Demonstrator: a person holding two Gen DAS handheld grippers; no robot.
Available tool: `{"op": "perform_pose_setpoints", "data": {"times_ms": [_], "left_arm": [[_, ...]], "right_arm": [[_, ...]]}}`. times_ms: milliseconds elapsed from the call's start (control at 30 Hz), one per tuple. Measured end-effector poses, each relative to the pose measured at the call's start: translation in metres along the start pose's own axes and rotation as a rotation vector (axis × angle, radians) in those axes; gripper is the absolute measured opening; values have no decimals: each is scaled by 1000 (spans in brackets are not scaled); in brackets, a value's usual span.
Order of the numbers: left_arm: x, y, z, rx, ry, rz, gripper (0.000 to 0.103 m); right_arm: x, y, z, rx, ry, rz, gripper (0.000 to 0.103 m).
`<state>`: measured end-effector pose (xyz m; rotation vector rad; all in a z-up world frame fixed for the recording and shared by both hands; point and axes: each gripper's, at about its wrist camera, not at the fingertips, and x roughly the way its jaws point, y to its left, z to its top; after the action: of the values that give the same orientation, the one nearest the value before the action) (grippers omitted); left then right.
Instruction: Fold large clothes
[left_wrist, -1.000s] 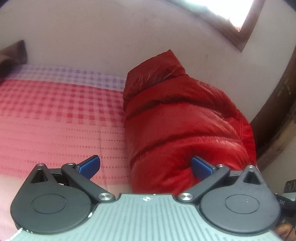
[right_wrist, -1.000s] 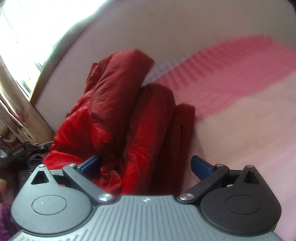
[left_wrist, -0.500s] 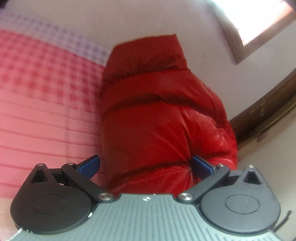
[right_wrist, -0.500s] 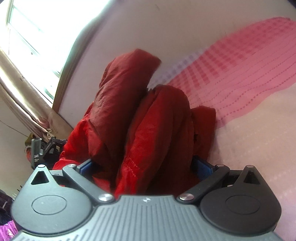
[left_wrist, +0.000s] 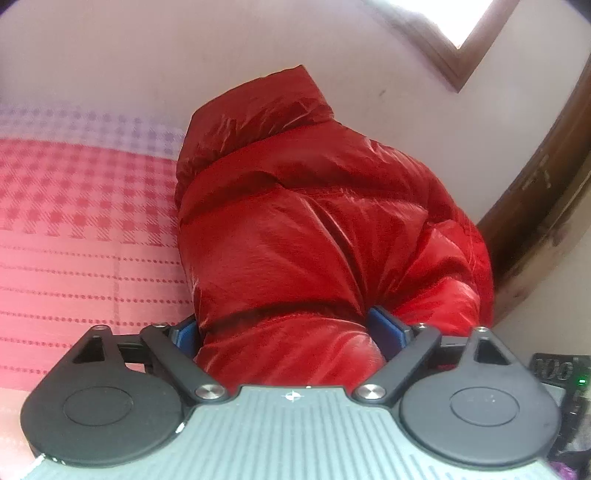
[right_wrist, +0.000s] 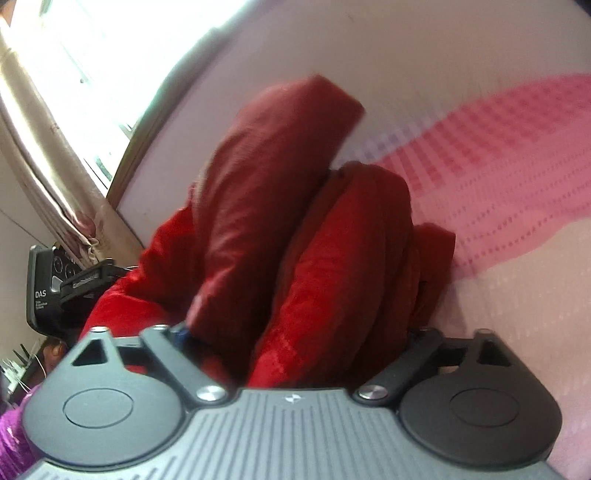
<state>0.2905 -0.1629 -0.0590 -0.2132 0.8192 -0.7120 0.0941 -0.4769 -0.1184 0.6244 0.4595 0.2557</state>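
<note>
Closing in on the red puffer jacket (left_wrist: 306, 236) with both hands, I am now seeing far more of it than a second ago. Going left to right in the left wrist view, the pink checked bedspread (left_wrist: 81, 229) is lying flat, the jacket is sitting bundled on the bed against the pale wall (left_wrist: 129, 62), and a dark wooden frame (left_wrist: 535, 206) is rising at the right edge. My left claw (left_wrist: 288, 332) has just been narrowing; its blue pads (left_wrist: 382, 328) are now pressing into a padded fold of the jacket, where earlier they were standing wide with the left one over bare bedspread.

In the right wrist view, a curtain (right_wrist: 48, 147) is hanging at the left by a bright window, and the left claw's body is peeking out beside the jacket. My right claw (right_wrist: 295, 336) has also just been drawing together, and it is squeezing the jacket's thick folds, which are filling the gap and hiding the right pad. Earlier the right pad was showing clear over the bed.
</note>
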Motion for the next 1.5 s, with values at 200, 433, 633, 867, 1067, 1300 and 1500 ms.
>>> {"op": "perform_pose_setpoints", "data": {"times_ms": [200,433,633,867,1067,1300,1500], "left_arm": [[-13,-12,-6,51,-33,51,83],[-39,-8,-9,69,-70,112,80],[-77,20,-5,44,-103,190,80],[-126,63,9,15,-133,293,79],[-144,74,14,-11,-169,385,79],[-138,88,12,-53,-176,441,79],[-125,78,6,-68,-186,435,79]], "right_arm": [[-6,17,1,-63,-30,1,65],[1,39,-3,-84,-42,56,62],[28,66,-10,-63,-40,144,62],[76,110,-24,-25,-22,262,62],[113,149,-32,-36,21,345,62],[145,176,-44,-56,75,388,62],[153,186,-50,-91,93,376,61]]}}
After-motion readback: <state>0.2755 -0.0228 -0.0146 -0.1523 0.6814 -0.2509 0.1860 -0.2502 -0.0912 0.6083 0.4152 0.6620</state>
